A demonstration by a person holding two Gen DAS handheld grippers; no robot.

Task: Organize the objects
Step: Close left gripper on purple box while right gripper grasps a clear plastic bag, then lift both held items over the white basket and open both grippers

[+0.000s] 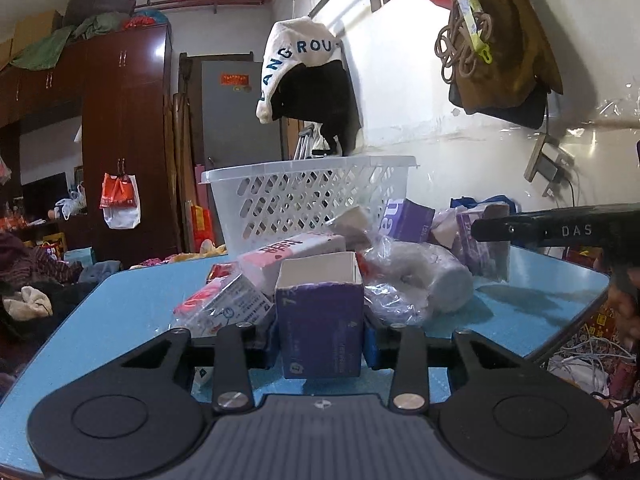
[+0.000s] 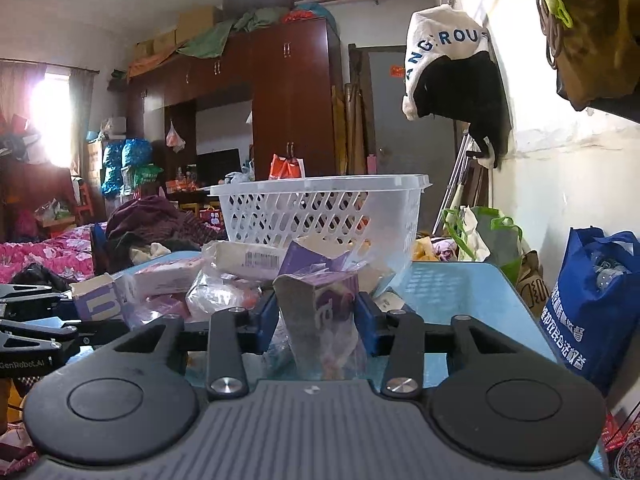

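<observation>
A pile of boxes and packets lies on the blue table [image 1: 132, 300] in front of a white plastic basket [image 1: 308, 196] [image 2: 320, 208]. My left gripper [image 1: 320, 340] is shut on an open-topped purple box [image 1: 320, 312], its pads pressing both sides. Beside that box lie a pink and white box [image 1: 296, 252], a red and white packet [image 1: 224, 304] and a clear bag holding a white roll [image 1: 424, 280]. My right gripper [image 2: 318, 320] is shut on a purple packet in clear wrap [image 2: 324, 312], its blue pads touching both sides. The right gripper's black body [image 1: 540, 228] shows at the right of the left wrist view.
A blue tote bag [image 2: 592, 300] stands right of the table by the wall. A white and black garment [image 1: 304, 80] hangs above the basket. White cables [image 1: 580, 360] lie below the table's right edge. A bed heaped with clothes [image 2: 48, 252] and a dark wardrobe [image 2: 292, 100] fill the left.
</observation>
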